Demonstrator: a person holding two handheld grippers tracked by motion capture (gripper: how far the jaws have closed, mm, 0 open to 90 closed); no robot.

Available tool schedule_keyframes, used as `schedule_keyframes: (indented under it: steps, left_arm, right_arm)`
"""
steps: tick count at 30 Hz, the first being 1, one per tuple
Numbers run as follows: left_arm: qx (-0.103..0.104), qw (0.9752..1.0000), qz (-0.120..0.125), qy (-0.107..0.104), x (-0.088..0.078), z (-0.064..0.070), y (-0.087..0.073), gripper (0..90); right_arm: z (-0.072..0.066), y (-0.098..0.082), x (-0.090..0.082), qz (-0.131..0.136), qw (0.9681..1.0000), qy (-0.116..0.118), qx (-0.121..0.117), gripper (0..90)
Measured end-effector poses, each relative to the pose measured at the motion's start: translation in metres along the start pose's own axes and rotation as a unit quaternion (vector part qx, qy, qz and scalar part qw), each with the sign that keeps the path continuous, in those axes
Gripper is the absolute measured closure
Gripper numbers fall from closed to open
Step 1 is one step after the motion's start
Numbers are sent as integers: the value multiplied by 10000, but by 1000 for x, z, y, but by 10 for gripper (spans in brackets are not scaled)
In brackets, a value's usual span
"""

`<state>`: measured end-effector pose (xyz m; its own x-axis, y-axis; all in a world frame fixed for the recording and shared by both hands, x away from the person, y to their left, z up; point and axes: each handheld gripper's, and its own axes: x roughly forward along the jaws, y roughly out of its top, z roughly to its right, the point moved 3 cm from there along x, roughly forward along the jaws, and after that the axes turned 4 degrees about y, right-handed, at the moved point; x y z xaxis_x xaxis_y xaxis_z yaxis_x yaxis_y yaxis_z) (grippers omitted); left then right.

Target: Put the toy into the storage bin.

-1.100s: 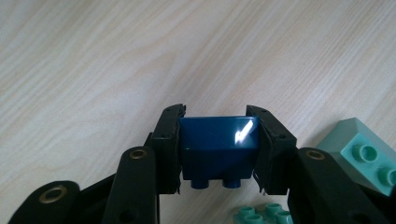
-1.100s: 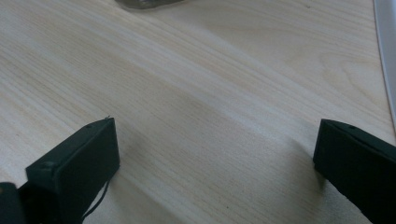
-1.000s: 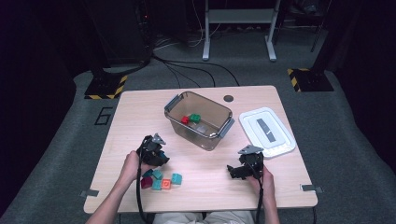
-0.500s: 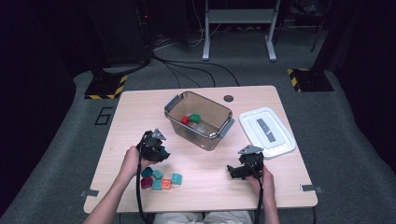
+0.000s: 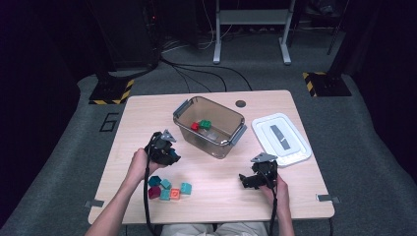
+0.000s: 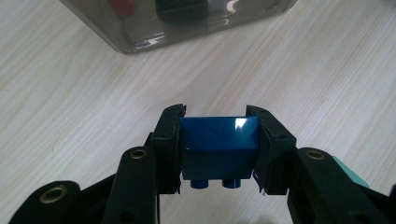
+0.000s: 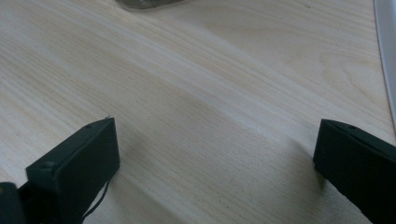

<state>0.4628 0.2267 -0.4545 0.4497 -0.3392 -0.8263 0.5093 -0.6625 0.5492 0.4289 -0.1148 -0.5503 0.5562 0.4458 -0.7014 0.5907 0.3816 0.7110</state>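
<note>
A: Blue block (image 6: 219, 140), studs pointing back toward the camera, clamped between the left gripper (image 6: 219, 135) pads, both side faces pressed. Held above the wooden table (image 5: 147, 113), clear of the surface.

B: Where is that in the high view?

A: Left gripper (image 5: 164, 150) sits just off the near-left corner of the clear plastic bin (image 5: 183, 108). Bin is near the middle of the table, a red block (image 5: 195, 126) and a green block (image 5: 205, 124) lying in it, touching each other.

B: Right side?

A: Right gripper (image 7: 215, 154) jaws spread wide, nothing between them, bare wood under them. In the high view the right gripper (image 5: 251, 181) is near the front edge, just beside the white lid (image 5: 295, 147), which lies flat to the right of the bin.

B: Loose blocks?

A: Cluster near the front-left, just below the left gripper: a dark teal block (image 5: 155, 181), a maroon block (image 5: 154, 192), an orange block (image 5: 175, 193), plus three light teal blocks (image 5: 185, 188) among them. Packed close, most touching.

B: Bin seen by the left gripper camera?

A: Yes, bin wall (image 6: 187, 28) at the top, well ahead of the blue block.
</note>
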Motion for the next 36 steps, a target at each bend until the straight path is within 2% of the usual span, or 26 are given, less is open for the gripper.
schedule_keyframes:
  steps: [3,4,5,8,11,14,18,22,24,25,28,36]
  left_arm:
    - [18,10000,2,-26,-2,-1,3,586]
    - [29,10000,11,-25,-3,-1,4,586]
    - [4,10000,29,-19,-3,-1,5,586]
    - [14,10000,22,-40,-4,-3,8,586]
    - [-3,10000,63,-43,-7,-5,12,586]
    - [43,10000,74,-11,-10,-7,17,586]
    - [71,9999,119,4,-17,-10,24,586]
    - [76,9999,116,30,-22,-15,31,586]
    - [105,9998,151,68,-26,-18,35,586]
    - [72,9998,189,51,-27,-18,38,586]
    - [93,9997,234,59,-31,-20,45,586]
    - [292,9994,176,18,-34,-17,61,586]
  right_arm:
    - [1,0,0,-13,10000,6,-80,0]
    - [0,0,0,-1,10000,0,-20,0]
    - [1,0,0,-12,10000,6,-78,0]
    - [0,0,0,-1,10000,2,-28,0]
    - [1,0,0,-9,10000,6,-81,0]
    - [0,0,0,-1,10000,1,-6,0]
    - [1,0,0,-11,10000,-4,-86,0]
    - [0,0,0,-3,10000,-10,-2,0]
    - [1,0,0,-14,10000,-5,-79,0]
    - [0,0,0,3,10000,-3,-4,0]
    - [0,0,0,-2,10000,-1,-6,0]
    - [0,0,0,-2,10000,1,-7,0]
